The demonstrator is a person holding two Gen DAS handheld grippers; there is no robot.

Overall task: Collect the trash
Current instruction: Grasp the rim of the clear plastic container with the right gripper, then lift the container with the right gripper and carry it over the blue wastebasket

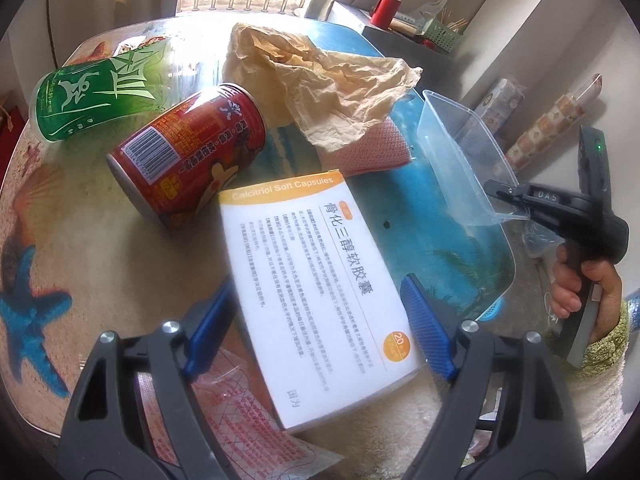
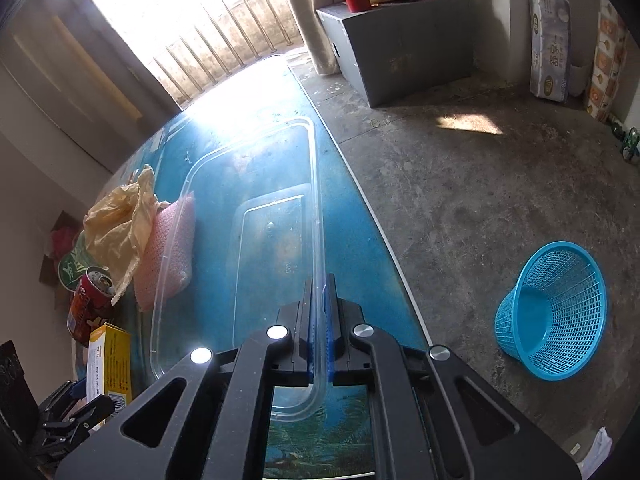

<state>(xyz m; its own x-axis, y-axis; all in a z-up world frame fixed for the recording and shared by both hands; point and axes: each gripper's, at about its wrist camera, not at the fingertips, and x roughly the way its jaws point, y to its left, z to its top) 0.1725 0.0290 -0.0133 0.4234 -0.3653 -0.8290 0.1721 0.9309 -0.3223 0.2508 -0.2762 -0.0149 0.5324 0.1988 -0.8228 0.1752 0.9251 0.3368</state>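
Table (image 1: pixel 80 240) filled frame, trash clustered centre.
Blue basket (image 2: pixel 554 312) sat lower right on floor, likely drop target.
Clear container (image 2: pixel 240 216) pinched by rim in right gripper (image 2: pixel 319 320), lifted for carrying.
Medicine box (image 1: pixel 316 292) lay lower centre between spread left gripper (image 1: pixel 316 320) fingers; contact unclear.

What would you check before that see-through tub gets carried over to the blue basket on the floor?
1. Right gripper shut on the clear plastic rectangular container's rim: ok.
2. Container lifted off the blue beach-print table: ok, the left wrist view shows it tilted in the air.
3. Container empty, nothing to spill: ok.
4. Blue mesh plastic basket ready to receive: not ok, it lies tipped on the concrete floor.
5. Left gripper out of the way: ok, open around the white medicine box.
6. Grip firm enough: cannot tell.
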